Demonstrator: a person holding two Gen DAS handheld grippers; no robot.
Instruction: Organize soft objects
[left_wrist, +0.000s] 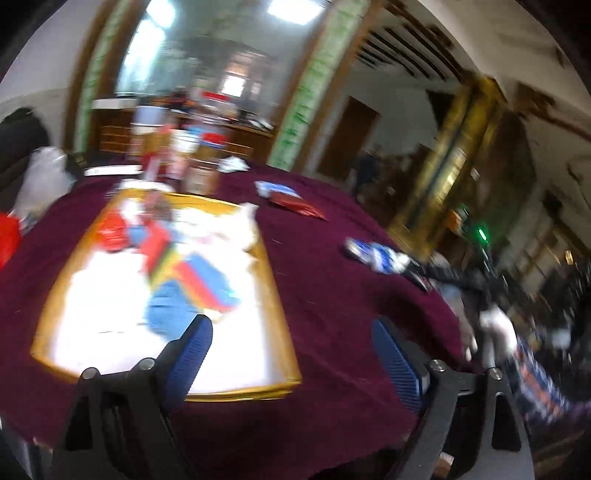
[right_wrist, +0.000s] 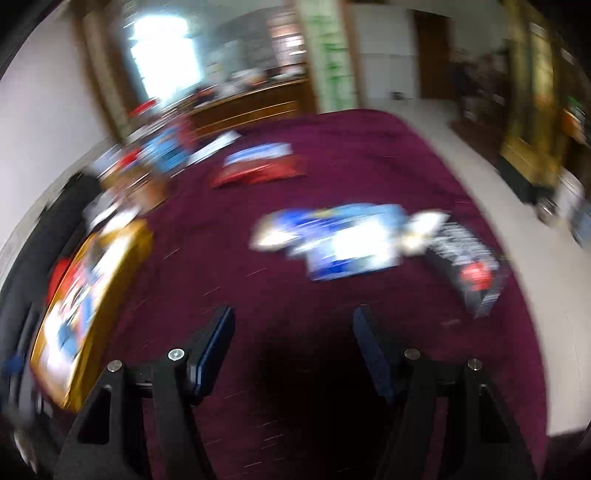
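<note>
Left gripper (left_wrist: 291, 332) and right gripper (right_wrist: 293, 319) hovering released over the bench (left_wrist: 332, 266); tray (left_wrist: 284, 354) holding blurred, seemingly soft items.

Both views are heavily motion-blurred, the right wrist worse: streaks smear the blue-and-white packets (right_wrist: 332, 240) and the black packet (right_wrist: 467, 266) near the tablecloth's right edge into bands. In the left wrist view the tray (left_wrist: 284, 332) has a blown-out white floor and its contents are soft colour blobs. Ceiling panels (left_wrist: 291, 9) and a bright window (right_wrist: 162, 51) clip to white, and the room behind is dim on the right. Only the gripper fingers (left_wrist: 192, 354) stay fairly sharp. A dark shadow sits on the maroon tablecloth (right_wrist: 332, 166) between the right gripper's fingers (right_wrist: 216, 350). Fisheye bends the walls, and the corners vignette to black.
</note>
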